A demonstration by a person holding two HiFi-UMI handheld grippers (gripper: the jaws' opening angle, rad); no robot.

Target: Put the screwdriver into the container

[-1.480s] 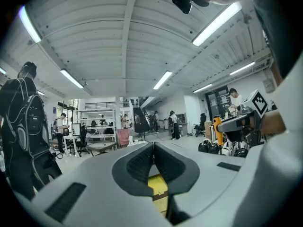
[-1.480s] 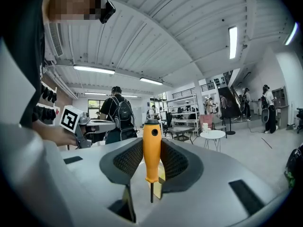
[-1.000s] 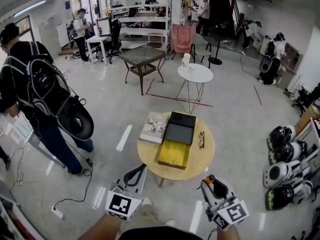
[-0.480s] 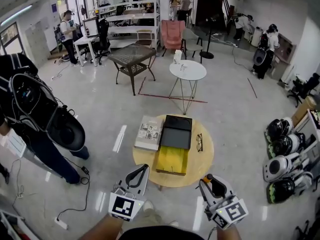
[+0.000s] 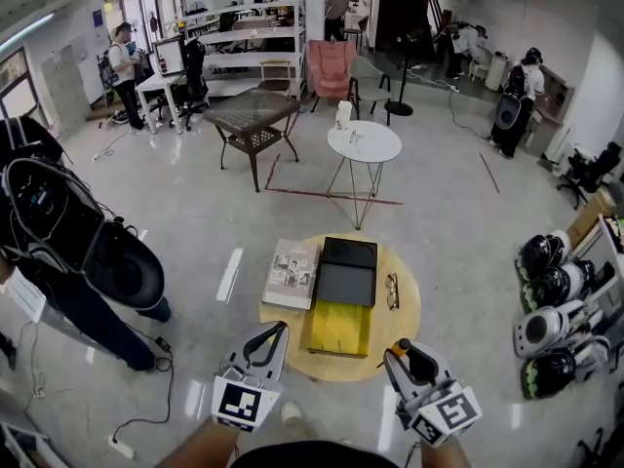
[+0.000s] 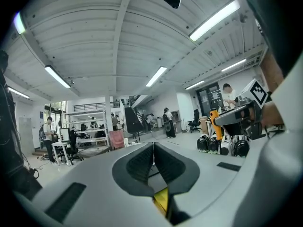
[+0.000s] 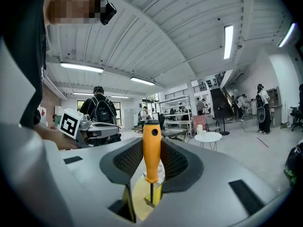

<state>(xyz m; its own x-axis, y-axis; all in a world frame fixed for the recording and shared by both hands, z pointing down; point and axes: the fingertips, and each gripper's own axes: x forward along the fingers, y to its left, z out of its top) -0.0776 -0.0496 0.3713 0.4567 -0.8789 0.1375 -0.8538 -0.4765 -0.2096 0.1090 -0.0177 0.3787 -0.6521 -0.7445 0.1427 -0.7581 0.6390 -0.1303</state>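
Observation:
A screwdriver with an orange handle (image 7: 152, 150) stands upright between the jaws of my right gripper (image 7: 152, 159), which is shut on it; its orange top (image 5: 403, 345) peeks out in the head view above the right gripper (image 5: 409, 357). My left gripper (image 5: 272, 334) is shut with nothing between its jaws (image 6: 153, 160). Both hover near the front edge of a round wooden table (image 5: 402, 322). On the table lies a long open container with a yellow near part (image 5: 339, 327) and a black far part (image 5: 346, 271).
A book (image 5: 292, 273) lies left of the container and a pair of glasses (image 5: 392, 291) right of it. A person with a backpack (image 5: 58, 232) stands at left. Helmets (image 5: 551, 305) sit on a rack at right. A small white table (image 5: 362, 142) stands farther back.
The view has shifted slightly closer to the round table. Both grippers keep their places and states, the right one still holding the screwdriver. The person at left has moved further left.

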